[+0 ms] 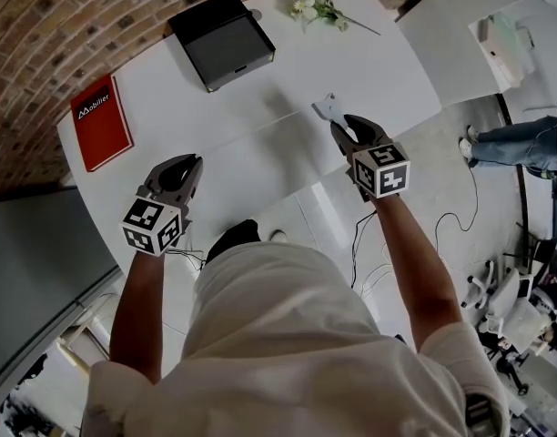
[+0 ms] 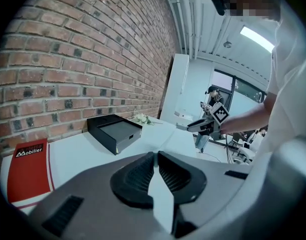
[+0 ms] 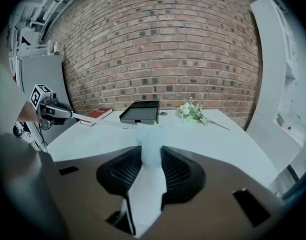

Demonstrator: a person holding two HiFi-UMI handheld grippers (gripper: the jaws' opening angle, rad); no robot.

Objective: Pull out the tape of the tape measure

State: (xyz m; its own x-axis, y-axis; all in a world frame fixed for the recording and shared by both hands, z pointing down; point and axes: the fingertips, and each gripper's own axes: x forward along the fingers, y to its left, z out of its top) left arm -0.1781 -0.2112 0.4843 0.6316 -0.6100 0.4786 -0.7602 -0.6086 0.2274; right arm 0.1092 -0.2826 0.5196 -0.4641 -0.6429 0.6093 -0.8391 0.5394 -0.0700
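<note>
My left arm (image 1: 137, 308) and right arm (image 1: 413, 262) both reach forward, bare from the elbow and well apart. My left gripper (image 1: 191, 162) tilts a little downward, with its jaws almost together, pinching the end of the tape (image 3: 105, 123). My right gripper (image 1: 340, 126) sits further ahead and points down more steeply. Its jaws stand wide, clamped on the tape measure (image 3: 150, 140).
</note>
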